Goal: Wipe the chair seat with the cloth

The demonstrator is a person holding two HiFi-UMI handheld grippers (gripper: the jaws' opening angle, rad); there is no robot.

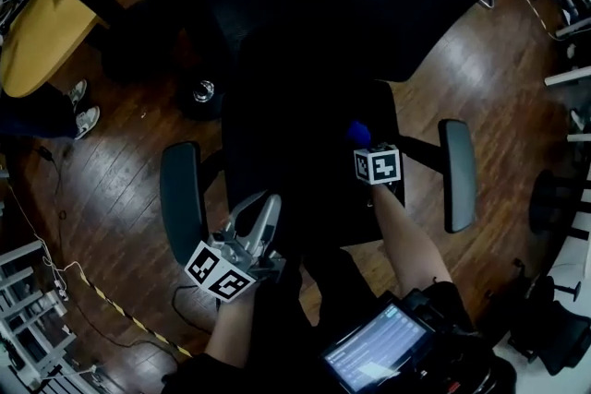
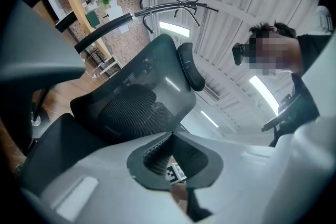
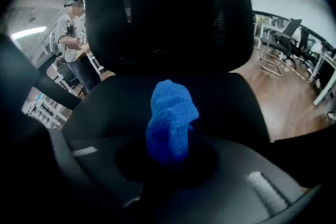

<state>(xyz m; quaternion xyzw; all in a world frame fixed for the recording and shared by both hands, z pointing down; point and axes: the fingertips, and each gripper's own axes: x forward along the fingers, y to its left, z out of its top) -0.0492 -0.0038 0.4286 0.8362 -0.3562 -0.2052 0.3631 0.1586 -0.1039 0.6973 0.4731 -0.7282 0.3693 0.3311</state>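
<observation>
My right gripper [image 1: 364, 147] holds the blue cloth [image 1: 358, 134], its jaws closed on the lower end. In the right gripper view the cloth [image 3: 170, 118] stands up out of the right gripper [image 3: 168, 159] as a bunched roll. Its long axis runs along the jaws and its free end points toward the chair back [image 3: 168, 8]. From the head view the cloth sits over the right rear part of the chair seat [image 1: 305, 166], between the two armrests and nearer the right armrest [image 1: 457, 175]. I cannot tell whether it touches the seat [image 3: 231, 105].

My left gripper [image 1: 259, 212] is at the seat's front left edge, just inside the left armrest [image 1: 180, 198]. Its jaws are closed tip to tip on nothing [image 2: 171, 135], and its view tilts up past the chair back [image 2: 142, 97].

The seat is almost black in the head view and its edges blend into the chair back. The right jaws are dark too, their tips hidden by the cloth. My forearms are cut off at the bottom edge.
</observation>
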